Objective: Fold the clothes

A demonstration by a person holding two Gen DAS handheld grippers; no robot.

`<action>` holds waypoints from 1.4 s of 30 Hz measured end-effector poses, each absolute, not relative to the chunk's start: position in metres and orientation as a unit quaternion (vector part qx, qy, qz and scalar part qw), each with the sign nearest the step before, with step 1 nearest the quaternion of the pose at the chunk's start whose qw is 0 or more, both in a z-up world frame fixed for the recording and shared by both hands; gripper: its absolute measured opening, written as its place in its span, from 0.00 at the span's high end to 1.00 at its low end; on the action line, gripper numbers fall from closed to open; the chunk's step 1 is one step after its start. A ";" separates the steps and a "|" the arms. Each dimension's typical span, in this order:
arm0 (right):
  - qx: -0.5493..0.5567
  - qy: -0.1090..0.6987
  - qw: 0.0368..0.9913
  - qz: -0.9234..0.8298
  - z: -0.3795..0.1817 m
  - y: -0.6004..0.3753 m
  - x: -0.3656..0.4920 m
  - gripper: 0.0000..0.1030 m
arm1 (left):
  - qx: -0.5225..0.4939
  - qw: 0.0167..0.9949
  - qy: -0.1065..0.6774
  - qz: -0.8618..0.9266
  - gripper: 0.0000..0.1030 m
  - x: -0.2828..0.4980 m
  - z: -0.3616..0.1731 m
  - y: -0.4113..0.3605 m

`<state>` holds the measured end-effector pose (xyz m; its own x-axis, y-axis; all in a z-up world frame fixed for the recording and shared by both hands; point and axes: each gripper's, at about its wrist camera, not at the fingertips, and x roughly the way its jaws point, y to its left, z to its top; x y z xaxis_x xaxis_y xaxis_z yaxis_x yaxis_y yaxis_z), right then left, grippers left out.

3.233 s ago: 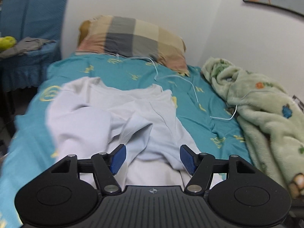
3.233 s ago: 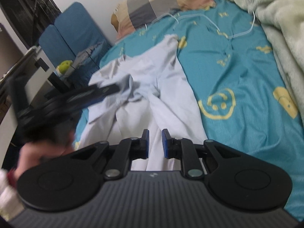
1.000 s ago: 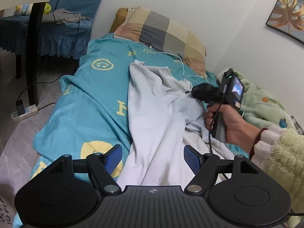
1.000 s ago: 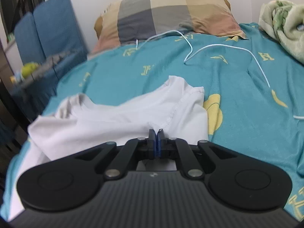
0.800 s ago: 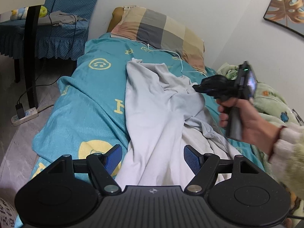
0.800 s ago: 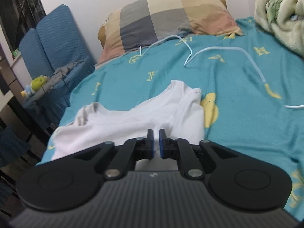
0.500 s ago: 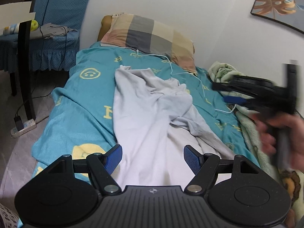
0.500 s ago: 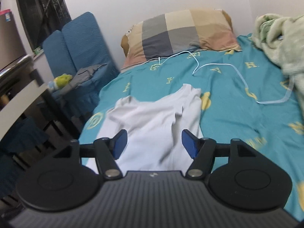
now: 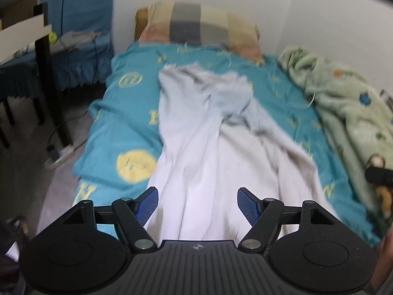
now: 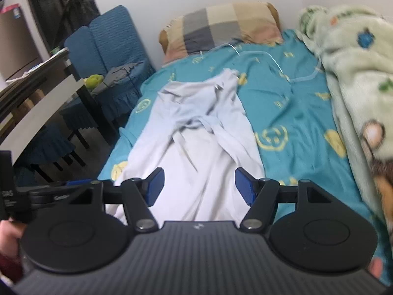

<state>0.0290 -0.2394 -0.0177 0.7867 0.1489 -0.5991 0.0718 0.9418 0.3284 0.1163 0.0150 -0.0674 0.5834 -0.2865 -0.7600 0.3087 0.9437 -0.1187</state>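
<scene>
Two tools are hovering over the bed | left tool [image 9: 197,202] is gaping wide, gripping nothing | right tool [image 10: 198,184] has just been opening, nothing between its jaws | crumpled pale lilac cotton garment [image 10: 201,132] is lying lengthwise on teal smiley-print bedsheet [image 10: 294,113]

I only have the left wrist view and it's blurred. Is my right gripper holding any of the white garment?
Observer: No. The right gripper stands open above the white garment, nothing between its pads.
Operator: I can't make out the far end of the cloth. How does it lie?
Observer: Bunched: folds cross at the middle, and one corner points toward the checked pillow.
Operator: Anything loose on the sheet near it?
Observer: A white cable loops over the teal sheet, apart from the garment, running toward the green blanket.
</scene>
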 end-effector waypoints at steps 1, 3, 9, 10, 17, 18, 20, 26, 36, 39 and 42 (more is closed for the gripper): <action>0.173 0.327 0.929 0.019 -0.018 -0.241 0.029 0.36 | 0.026 0.884 0.437 -0.164 0.30 0.112 -0.068 0.017; 0.182 0.326 0.927 0.023 -0.020 -0.244 0.031 0.36 | 0.056 0.873 0.460 -0.156 0.30 0.102 -0.070 0.020; 0.207 0.333 0.919 0.047 -0.026 -0.248 0.035 0.36 | 0.094 0.836 0.529 -0.113 0.41 0.091 -0.087 0.039; 0.210 0.333 0.918 0.050 -0.027 -0.249 0.035 0.36 | 0.088 0.830 0.539 -0.112 0.47 0.093 -0.089 0.040; 0.249 0.338 0.907 0.047 -0.033 -0.263 0.037 0.36 | 0.112 0.797 0.580 -0.123 0.98 0.086 -0.104 0.018; 0.257 0.340 0.903 0.045 -0.034 -0.266 0.037 0.36 | 0.121 0.803 0.569 -0.128 0.98 0.082 -0.099 0.013; 0.276 0.341 0.898 0.045 -0.037 -0.271 0.036 0.36 | 0.130 0.814 0.549 -0.142 0.99 0.073 -0.085 0.003; 0.311 0.337 0.888 0.033 -0.039 -0.286 0.035 0.36 | 0.120 0.839 0.484 -0.219 0.99 0.039 -0.017 -0.044; 0.270 0.359 0.894 -0.006 -0.043 -0.302 0.040 0.36 | 0.072 0.825 0.488 -0.276 0.98 0.035 -0.075 -0.109; 0.281 0.377 0.882 -0.018 -0.051 -0.313 0.045 0.36 | 0.040 0.819 0.503 -0.273 0.94 0.047 -0.104 -0.096; 0.306 0.405 0.861 -0.025 -0.065 -0.319 0.052 0.35 | 0.008 0.820 0.499 -0.280 0.70 0.049 -0.103 -0.077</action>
